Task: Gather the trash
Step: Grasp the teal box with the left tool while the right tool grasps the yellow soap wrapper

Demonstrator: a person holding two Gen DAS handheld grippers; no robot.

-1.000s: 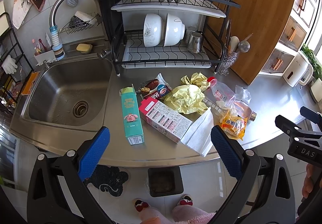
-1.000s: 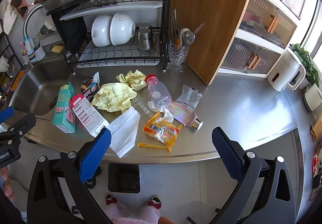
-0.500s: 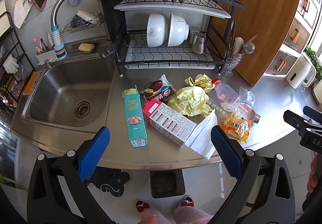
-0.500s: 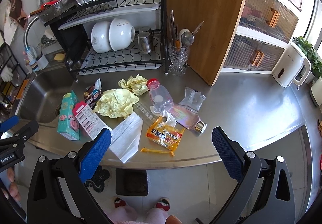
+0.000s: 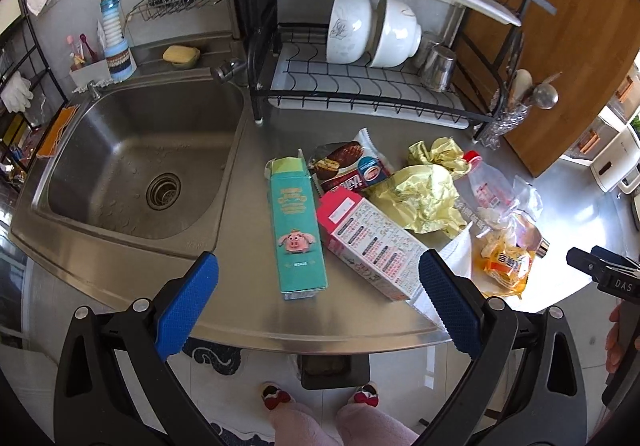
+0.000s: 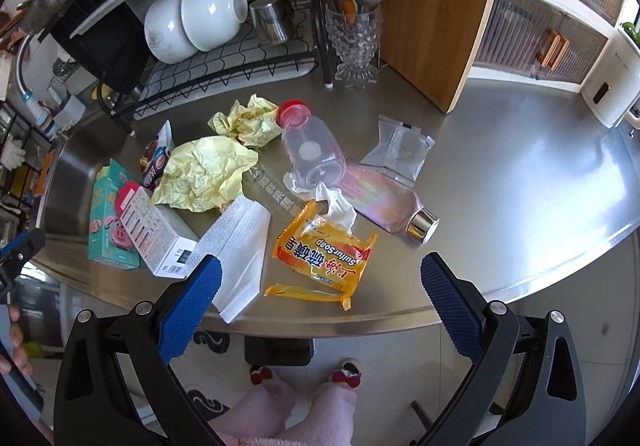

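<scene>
While both grippers hang above the counter's front edge, the steel counter (image 5: 256,310) fills most of each view, with the sink (image 5: 132,169) at 9 o'clock in the left view and the dish rack (image 5: 360,85) at 12. The trash lies in a loose heap mid-counter. From 9 to 3 o'clock in the right view: a teal carton (image 6: 106,217) lying flat, a white box (image 6: 156,234) touching it, crumpled yellow paper (image 6: 204,173) behind, a white napkin (image 6: 240,250) overhanging the front edge, a clear bottle (image 6: 312,153) on its side with a red cap, an orange soap wrapper (image 6: 324,250) at centre, a shiny pouch (image 6: 384,197) and a clear bag (image 6: 400,149). A snack wrapper (image 5: 348,165) sits at 12 of the carton in the left view.

The left gripper (image 5: 316,306) is wide apart and empty, over the carton's near end. The right gripper (image 6: 320,306) has just been closing slightly, yet its jaws are wide and hold nothing, with the soap wrapper's torn strip between them, untouched.
</scene>
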